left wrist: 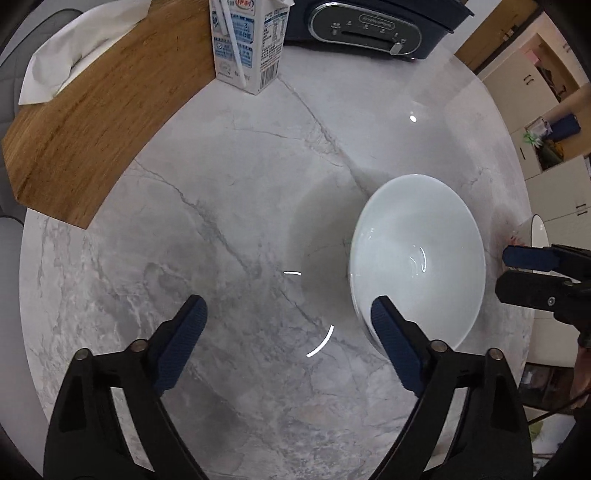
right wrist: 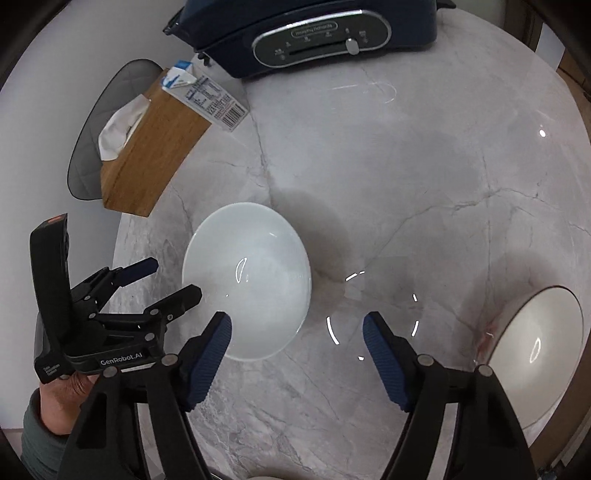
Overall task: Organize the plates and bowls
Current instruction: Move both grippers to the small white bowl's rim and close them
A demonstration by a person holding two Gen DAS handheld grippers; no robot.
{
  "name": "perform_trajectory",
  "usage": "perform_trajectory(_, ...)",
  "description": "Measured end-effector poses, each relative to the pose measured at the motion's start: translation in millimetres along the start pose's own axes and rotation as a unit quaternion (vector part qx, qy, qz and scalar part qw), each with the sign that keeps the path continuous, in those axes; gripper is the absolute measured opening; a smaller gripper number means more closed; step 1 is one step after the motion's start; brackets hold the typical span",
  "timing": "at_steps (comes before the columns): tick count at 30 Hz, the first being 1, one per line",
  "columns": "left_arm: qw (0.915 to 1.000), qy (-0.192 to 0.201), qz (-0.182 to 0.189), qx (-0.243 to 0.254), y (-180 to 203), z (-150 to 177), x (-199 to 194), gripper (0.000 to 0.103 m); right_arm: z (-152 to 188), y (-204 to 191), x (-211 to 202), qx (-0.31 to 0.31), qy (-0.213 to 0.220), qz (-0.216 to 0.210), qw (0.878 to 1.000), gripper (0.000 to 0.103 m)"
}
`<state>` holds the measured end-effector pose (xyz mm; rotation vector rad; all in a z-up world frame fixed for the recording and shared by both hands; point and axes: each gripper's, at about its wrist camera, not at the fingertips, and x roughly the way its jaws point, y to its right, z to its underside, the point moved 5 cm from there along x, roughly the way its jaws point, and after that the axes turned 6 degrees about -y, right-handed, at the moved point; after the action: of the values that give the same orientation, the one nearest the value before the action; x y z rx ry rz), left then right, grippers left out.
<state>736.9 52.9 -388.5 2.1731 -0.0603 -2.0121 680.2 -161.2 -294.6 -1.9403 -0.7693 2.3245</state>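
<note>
A white bowl (left wrist: pixel 417 254) stands upright on the marble table; it also shows in the right wrist view (right wrist: pixel 247 280). My left gripper (left wrist: pixel 288 314) is open and empty, with its right finger just in front of the bowl's near rim. It also shows in the right wrist view (right wrist: pixel 173 277), left of the bowl. My right gripper (right wrist: pixel 297 325) is open and empty, its left finger beside the bowl's near edge. It shows at the right edge of the left wrist view (left wrist: pixel 517 269). A second white dish with a dark rim (right wrist: pixel 535 354) sits at the right table edge.
A milk carton (left wrist: pixel 247 40) stands at the back beside a wooden board (left wrist: pixel 92 110) carrying a white napkin (left wrist: pixel 74 44). A dark blue appliance (left wrist: pixel 369 26) stands at the table's far edge. The marble table (left wrist: pixel 240 206) ends close on the right, with cabinets beyond.
</note>
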Motion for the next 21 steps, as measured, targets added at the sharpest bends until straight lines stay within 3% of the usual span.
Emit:
perform_trajectory(7,1.0,0.004,0.0,-0.004,-2,-26,13,0.077,-16,7,25,0.007,-0.012,-0.02,1.0,0.064)
perform_trajectory(12,0.9999,-0.001,0.011,0.008,11,-38,17,0.05,-15,6,38,0.0,-0.031,-0.024,0.999,0.019)
perform_trajectory(14,0.9995,-0.004,0.028,0.011,18,-41,17,0.026,-15,5,41,-0.002,-0.033,-0.022,0.999,0.011)
perform_trajectory(17,0.9993,-0.008,0.031,0.019,28,-40,15,0.008,-14,3,39,-0.002,-0.031,-0.024,0.999,0.01)
perform_trajectory(21,0.9991,-0.015,0.034,0.022,39,-23,17,0.007,-16,3,37,0.004,-0.027,-0.018,0.999,0.008)
